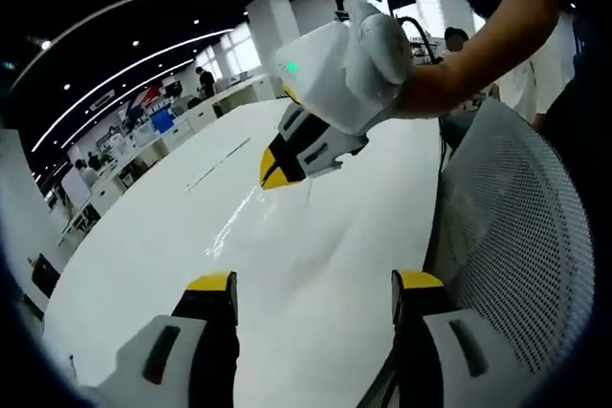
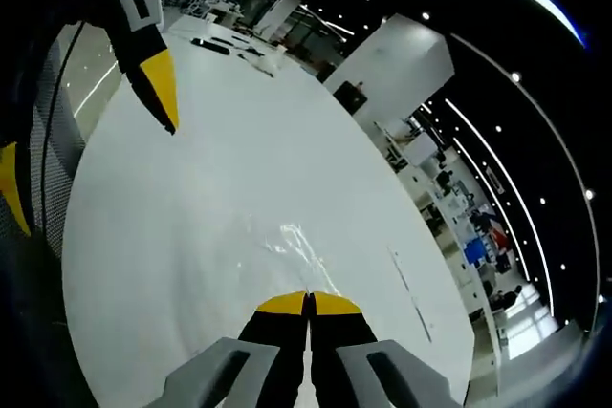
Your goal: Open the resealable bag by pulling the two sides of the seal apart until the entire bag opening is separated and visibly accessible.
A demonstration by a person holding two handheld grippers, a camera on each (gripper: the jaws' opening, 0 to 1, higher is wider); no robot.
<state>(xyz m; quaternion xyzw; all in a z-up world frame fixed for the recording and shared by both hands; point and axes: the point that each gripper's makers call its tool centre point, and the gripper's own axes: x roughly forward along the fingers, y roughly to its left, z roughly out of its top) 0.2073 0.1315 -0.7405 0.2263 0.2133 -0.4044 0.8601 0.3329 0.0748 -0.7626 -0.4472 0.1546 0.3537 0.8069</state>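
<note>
While the clear resealable plastic bag (image 2: 292,241) lies nearly invisible on the white desk (image 2: 220,179), it shows as a streak of glare just ahead of the right gripper (image 2: 308,301), whose yellow-tipped jaws are pressed together. Whether they pinch a lip of the film cannot be told; the film edge is too faint where it meets the tips. In the left gripper view the same bag reads as a pale crease and shine (image 1: 251,212) running from the right gripper (image 1: 279,171) toward the near edge of the desk, so its long axis seems to lie roughly between the two grippers. Left gripper (image 1: 314,286): jaws wide apart, nothing between them, held well back from the bag. In the right gripper view that left gripper (image 2: 91,140) comes in from the upper left, apart from the glare patch. A white mesh chair back (image 1: 521,236) stands beside the desk. Judgement: the right hand is clearly the nearer, at the bag; the left must travel forward along the crease line to reach the opposite side of the seal. Seal looks not yet parted, though the clear film makes this uncertain.
</note>
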